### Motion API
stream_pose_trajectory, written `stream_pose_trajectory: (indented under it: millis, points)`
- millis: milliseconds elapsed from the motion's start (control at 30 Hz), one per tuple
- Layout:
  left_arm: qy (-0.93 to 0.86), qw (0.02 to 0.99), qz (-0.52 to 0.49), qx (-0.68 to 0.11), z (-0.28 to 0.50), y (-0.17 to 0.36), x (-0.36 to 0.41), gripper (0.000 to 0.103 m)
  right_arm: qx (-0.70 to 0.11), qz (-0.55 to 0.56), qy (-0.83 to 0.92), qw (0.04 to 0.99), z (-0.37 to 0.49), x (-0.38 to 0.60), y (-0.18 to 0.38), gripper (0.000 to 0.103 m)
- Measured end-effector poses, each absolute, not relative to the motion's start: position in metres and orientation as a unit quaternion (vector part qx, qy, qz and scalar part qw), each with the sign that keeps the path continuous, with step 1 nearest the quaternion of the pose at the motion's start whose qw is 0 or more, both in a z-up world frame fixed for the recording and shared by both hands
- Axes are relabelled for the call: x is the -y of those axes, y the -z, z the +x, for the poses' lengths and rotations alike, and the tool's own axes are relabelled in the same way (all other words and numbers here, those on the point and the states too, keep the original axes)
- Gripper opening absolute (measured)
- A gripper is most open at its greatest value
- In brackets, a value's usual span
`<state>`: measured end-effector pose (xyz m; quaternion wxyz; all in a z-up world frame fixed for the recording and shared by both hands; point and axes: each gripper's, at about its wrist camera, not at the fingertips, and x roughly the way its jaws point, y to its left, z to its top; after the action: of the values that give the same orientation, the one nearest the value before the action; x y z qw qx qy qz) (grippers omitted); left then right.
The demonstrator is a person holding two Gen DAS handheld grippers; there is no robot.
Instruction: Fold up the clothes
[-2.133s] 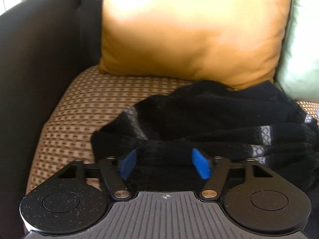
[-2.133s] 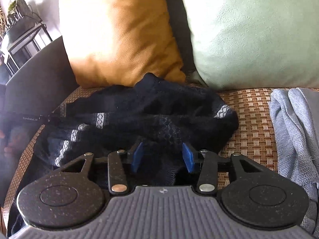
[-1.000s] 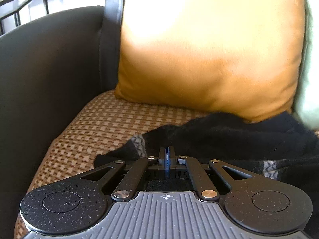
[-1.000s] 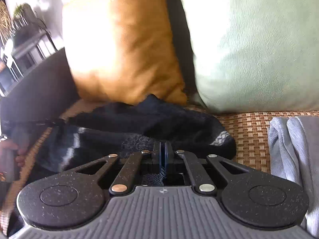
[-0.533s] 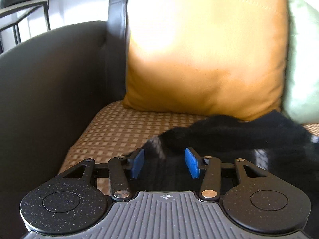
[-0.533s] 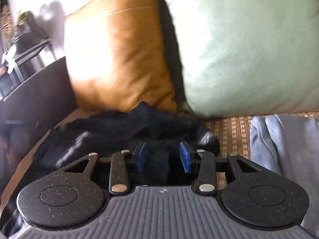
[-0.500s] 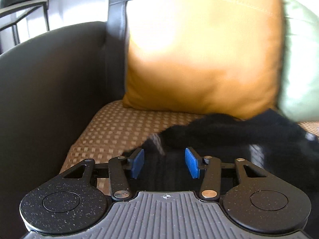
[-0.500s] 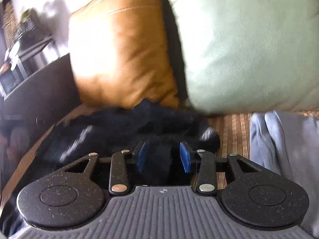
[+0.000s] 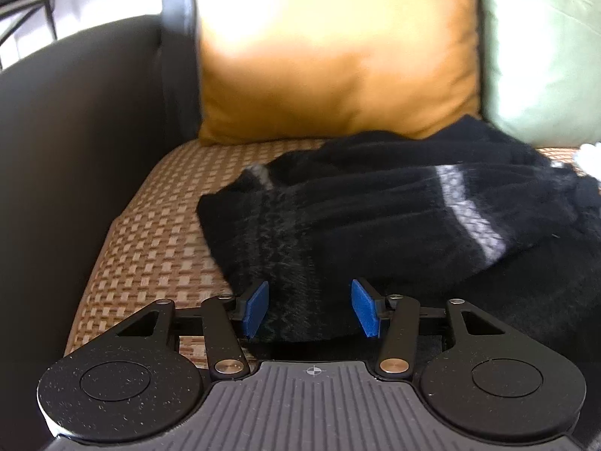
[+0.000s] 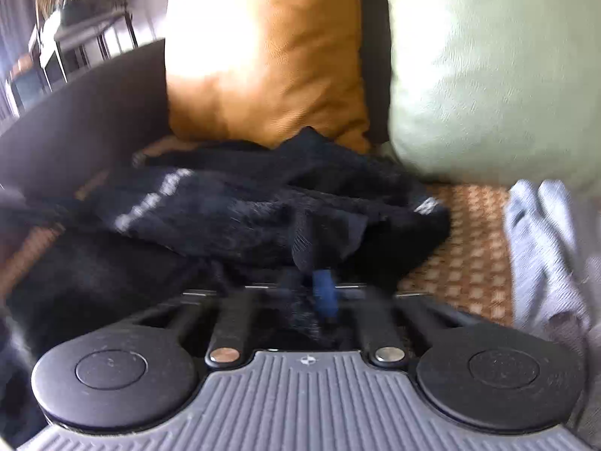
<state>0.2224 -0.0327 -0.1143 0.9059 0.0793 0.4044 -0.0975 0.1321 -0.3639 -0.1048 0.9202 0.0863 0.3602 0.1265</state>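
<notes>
Overall setting: a dark leather sofa (image 9: 75, 143) with a woven tan-and-brown seat cushion (image 9: 157, 233), seen from two cameras, one on each hand-held tool.
Back cushions: a large mustard-yellow leather pillow (image 9: 338, 56) leans on the sofa back, with a pale green pillow (image 10: 496, 67) just beside it on its right.
Garment: a black knitted sweater with pale patterned bands (image 9: 375, 206) lies crumpled on the seat, in front of both pillows and touching the foot of the yellow one.
Second cloth: a light grey-blue woven fabric (image 10: 544, 248) lies on the seat to the right of the sweater, near it.
Left tongs: the left gripper (image 9: 310, 310) has its blue pads spread apart; its jaws have just been opening, and the sweater's near edge lies between them without being pressed.
Right tongs: the right gripper (image 10: 319, 293) is blurred, but its blue pads sit clenched together on a fold of the sweater, which rises in a small peak above them.
Step in hand: this looks like spreading or re-gripping the bunched sweater before any real fold is made; the folding itself seems barely begun.
Next move: probably the left tool needs to close on the near edge so both tools can pull the knit flat.
Only in the left view: the sofa's left armrest up close and the sweater's left end.
Only in the right view: the grey-blue fabric and a blurred side table (image 10: 75, 41) behind the sofa.
</notes>
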Motion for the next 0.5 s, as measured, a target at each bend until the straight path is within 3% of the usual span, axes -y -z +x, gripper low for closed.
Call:
stream_pose_trajectory:
  millis: [200, 300, 500]
  points:
    - [0.096, 0.908, 0.074, -0.402, 0.221, 0.123, 0.023, 0.065, -0.419, 0.078, -0.092, 0.900, 0.130, 0.381, 0.124, 0.000]
    - [0.103, 0.910, 0.044, -0.399, 0.214, 0.114, 0.013, 0.066, -0.407, 0.096, -0.093, 0.903, 0.123, 0.383, 0.122, 0.000]
    - [0.072, 0.919, -0.020, -0.386, 0.208, 0.099, -0.026, 0.072, -0.374, 0.108, -0.094, 0.916, 0.106, 0.390, 0.103, 0.013]
